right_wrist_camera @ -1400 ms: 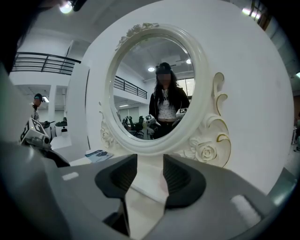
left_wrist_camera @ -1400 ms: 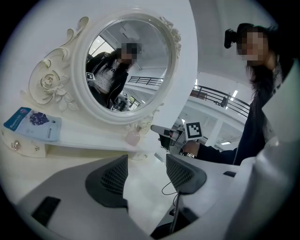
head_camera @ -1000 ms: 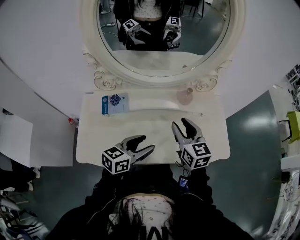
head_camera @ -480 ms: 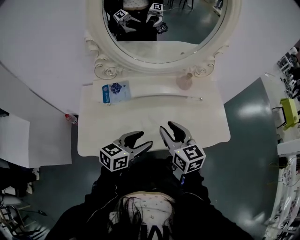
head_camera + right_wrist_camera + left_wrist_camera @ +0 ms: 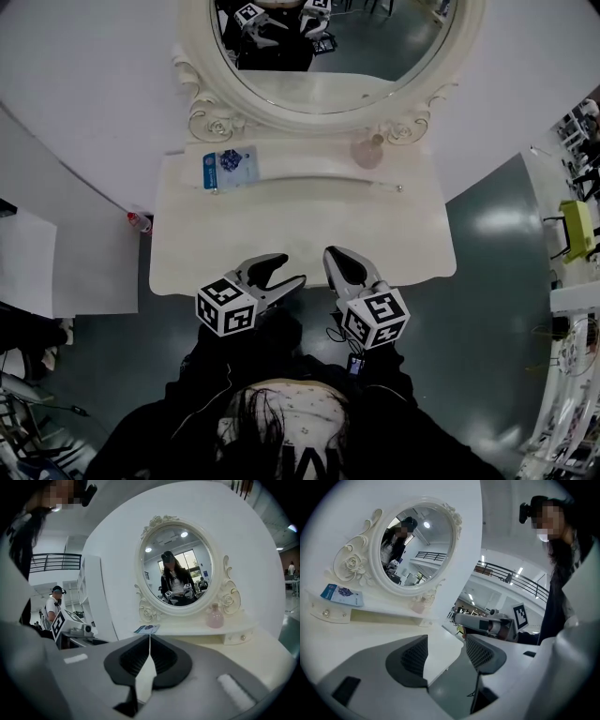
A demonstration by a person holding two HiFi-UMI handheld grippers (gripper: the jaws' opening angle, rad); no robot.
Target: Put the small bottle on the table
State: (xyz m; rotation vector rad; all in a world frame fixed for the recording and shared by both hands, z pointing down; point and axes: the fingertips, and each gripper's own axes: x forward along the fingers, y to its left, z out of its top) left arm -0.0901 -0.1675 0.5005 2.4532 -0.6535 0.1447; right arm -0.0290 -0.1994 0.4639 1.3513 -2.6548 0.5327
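Observation:
The small pink bottle (image 5: 367,152) stands upright on the raised back shelf of the white dressing table (image 5: 281,225), at the right under the mirror; it also shows in the right gripper view (image 5: 215,616) and the left gripper view (image 5: 418,603). Both grippers hover at the table's front edge, far from the bottle. My left gripper (image 5: 289,270) is open with nothing between its jaws (image 5: 445,653). My right gripper (image 5: 336,255) has just been closing and its jaws now meet on nothing (image 5: 149,641).
An oval mirror (image 5: 328,56) in an ornate white frame rises behind the shelf. A blue packet (image 5: 229,167) lies at the shelf's left end. A small drawer knob (image 5: 399,187) sits below the bottle. Grey floor surrounds the table.
Both grippers have drawn back toward the table's front edge. The right gripper's jaws, wide apart before, have closed empty. The left gripper stays open.

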